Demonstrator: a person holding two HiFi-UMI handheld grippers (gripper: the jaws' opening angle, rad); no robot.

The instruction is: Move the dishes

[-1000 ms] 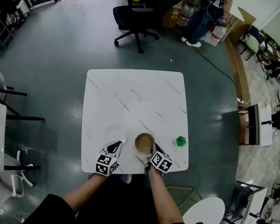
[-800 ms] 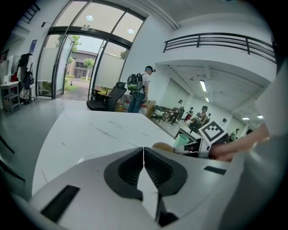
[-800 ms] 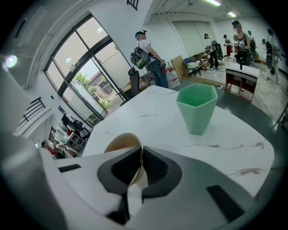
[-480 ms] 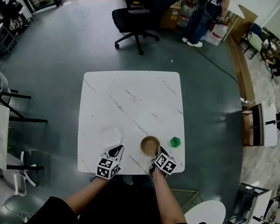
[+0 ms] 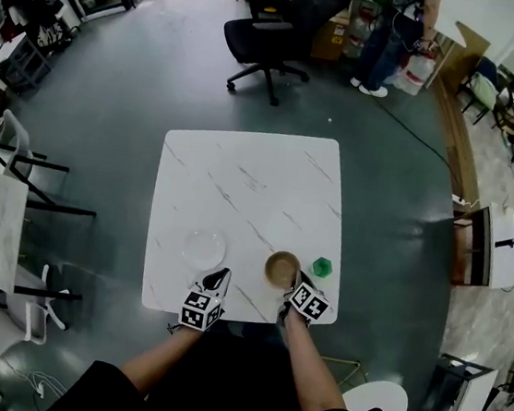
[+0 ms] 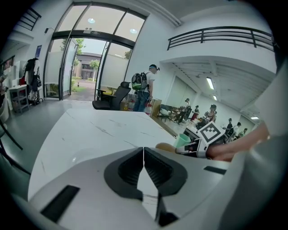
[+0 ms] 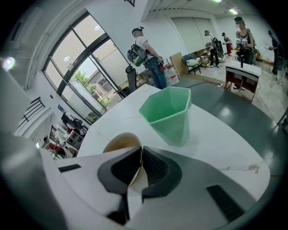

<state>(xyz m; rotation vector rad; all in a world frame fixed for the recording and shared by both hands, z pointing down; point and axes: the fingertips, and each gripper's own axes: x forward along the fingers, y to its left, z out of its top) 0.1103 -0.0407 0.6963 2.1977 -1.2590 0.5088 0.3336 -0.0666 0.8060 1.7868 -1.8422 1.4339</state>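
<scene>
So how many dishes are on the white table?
3. A clear plate near the front left, a brown bowl to its right with the right gripper shut on its rim, and a green cup beside the bowl. None looks hidden.

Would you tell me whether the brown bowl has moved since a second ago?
Yes. The brown bowl, held at its rim by the right gripper, has slid rightward in the head view, noticeably closer to the green cup.

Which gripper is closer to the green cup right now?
Right. The right gripper, clamped on the brown bowl at its rim, sits just beside the green cup; the left gripper is beyond the bowl, near the clear plate.
</scene>
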